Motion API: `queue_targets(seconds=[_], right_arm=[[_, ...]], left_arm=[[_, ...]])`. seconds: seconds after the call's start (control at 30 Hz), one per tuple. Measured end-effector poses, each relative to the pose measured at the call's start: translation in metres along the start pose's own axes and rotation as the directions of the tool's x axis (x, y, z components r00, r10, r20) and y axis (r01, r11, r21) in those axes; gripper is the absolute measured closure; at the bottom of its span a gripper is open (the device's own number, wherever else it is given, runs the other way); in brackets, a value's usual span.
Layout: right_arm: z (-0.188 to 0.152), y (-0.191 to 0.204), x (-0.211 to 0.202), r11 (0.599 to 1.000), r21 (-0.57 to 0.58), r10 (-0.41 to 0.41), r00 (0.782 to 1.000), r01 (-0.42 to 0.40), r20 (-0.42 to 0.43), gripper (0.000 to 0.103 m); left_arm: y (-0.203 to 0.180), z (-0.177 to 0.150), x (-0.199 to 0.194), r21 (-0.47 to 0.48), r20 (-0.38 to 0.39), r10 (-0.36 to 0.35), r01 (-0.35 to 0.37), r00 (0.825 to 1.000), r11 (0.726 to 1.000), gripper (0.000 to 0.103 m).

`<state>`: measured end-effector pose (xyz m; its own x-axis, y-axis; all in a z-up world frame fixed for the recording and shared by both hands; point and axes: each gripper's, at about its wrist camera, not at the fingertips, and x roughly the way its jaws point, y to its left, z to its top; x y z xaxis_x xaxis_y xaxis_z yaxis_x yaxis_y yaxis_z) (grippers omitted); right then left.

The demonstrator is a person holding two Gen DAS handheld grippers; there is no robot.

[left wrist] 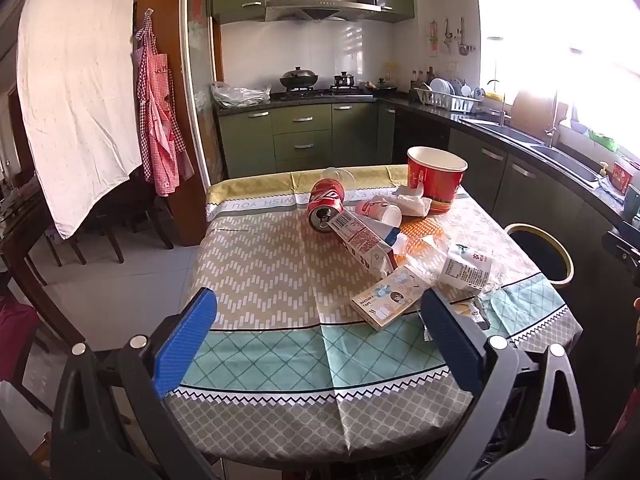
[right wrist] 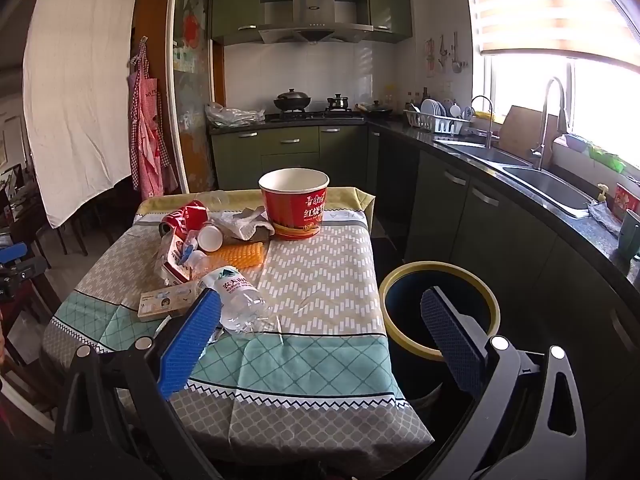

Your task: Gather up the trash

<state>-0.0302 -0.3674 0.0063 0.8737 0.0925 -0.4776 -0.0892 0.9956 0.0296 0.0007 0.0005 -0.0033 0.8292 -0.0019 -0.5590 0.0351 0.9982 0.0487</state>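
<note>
Trash lies on the patterned tablecloth (left wrist: 272, 280): a red cola can (left wrist: 325, 205) on its side, a milk carton (left wrist: 362, 242), a crushed clear water bottle (left wrist: 464, 266), a small tape box (left wrist: 390, 300), crumpled tissue (left wrist: 412, 202) and a red noodle bowl (left wrist: 436, 178). A dark bin with a yellow rim (right wrist: 440, 312) stands on the floor right of the table. My left gripper (left wrist: 318, 336) is open and empty above the table's near edge. My right gripper (right wrist: 320, 340) is open and empty, its left finger beside the bottle (right wrist: 240, 300), its right finger over the bin.
Green kitchen cabinets (left wrist: 302, 136) and a stove with pots (left wrist: 316, 80) stand behind the table. A counter with a sink (right wrist: 532, 176) and a dish rack (right wrist: 436, 120) runs along the right. Dark wooden chairs (left wrist: 24, 236) stand at the left.
</note>
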Motion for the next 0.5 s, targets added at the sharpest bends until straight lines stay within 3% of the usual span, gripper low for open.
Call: queue_targets(seconds=[0.5], right_arm=[[-0.0012, 0.0053, -0.0004, 1.000, -0.001, -0.001, 1.000, 0.001, -0.002, 0.004]], left_arm=[[-0.0016, 0.0013, -0.0015, 0.006, -0.002, -0.003, 0.003, 1.000, 1.000, 0.006]])
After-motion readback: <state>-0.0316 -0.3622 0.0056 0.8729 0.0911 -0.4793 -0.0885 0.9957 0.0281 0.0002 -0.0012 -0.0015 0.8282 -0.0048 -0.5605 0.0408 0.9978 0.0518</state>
